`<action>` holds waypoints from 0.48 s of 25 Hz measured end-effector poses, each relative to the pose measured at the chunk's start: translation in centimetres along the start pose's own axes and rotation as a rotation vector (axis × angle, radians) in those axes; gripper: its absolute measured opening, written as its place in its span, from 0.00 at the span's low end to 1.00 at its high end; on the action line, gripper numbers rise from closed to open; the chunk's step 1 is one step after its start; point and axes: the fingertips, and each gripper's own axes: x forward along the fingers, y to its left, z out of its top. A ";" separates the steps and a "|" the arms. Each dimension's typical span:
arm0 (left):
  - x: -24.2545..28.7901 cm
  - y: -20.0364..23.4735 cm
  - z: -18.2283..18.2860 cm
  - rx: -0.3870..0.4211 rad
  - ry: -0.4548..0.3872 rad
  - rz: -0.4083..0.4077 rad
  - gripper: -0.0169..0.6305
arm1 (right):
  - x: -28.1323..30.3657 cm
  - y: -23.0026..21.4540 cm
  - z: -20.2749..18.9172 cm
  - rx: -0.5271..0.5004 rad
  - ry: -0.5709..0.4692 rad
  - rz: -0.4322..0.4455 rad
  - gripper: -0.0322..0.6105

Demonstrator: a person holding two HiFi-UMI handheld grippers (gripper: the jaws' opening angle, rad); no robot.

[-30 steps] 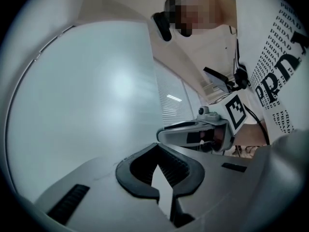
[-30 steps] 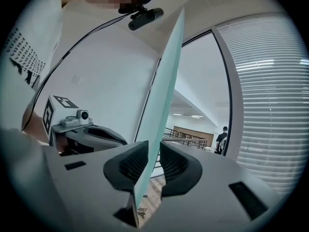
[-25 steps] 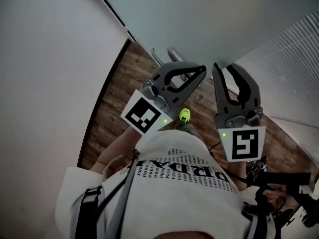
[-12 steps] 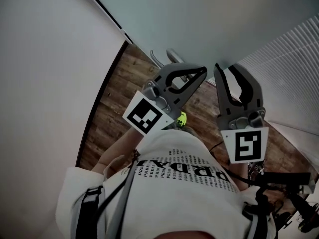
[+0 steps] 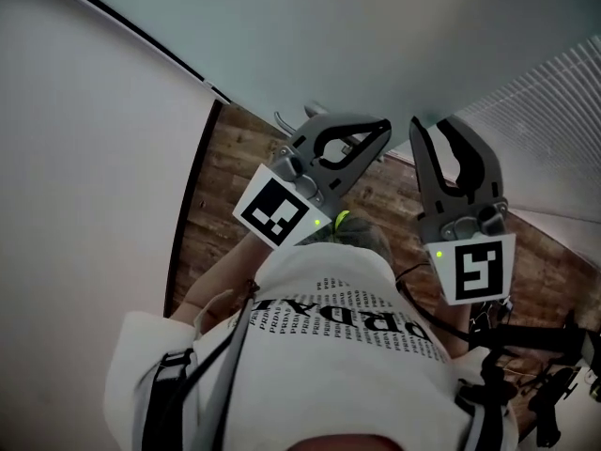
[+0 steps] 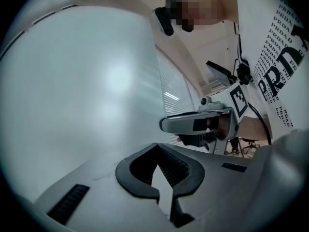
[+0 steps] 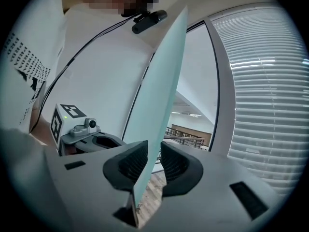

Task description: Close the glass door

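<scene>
"Where is the glass door [image 7: 164, 81]?"

"Its thin edge sits between the right gripper's [image 7: 153, 165] jaws. They squeeze it."

"And the left gripper [image 6: 161, 170]?"

"Its jaws are together with nothing in them, just beside the door's flat face."

"Is there room?"

"Past the door's edge is an open gap, then blinds [image 7: 270, 105]. Wood floor [image 5: 235, 172] lies below the door, and a white wall [image 5: 94, 205] is beside it."

glass door [image 7: 164, 81] | showing as a pale blue-green, frosted, thin flat pane | standing partway open, its broad face spreading wide and plain | its free edge running edge-on between the jaws of the right gripper [image 7: 153, 166], which are pinching it on both faces
</scene>
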 end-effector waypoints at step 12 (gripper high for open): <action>-0.5 0.7 1.1 0.010 -0.011 0.083 0.02 | 0.2 1.0 1.5 -0.009 -0.033 0.088 0.15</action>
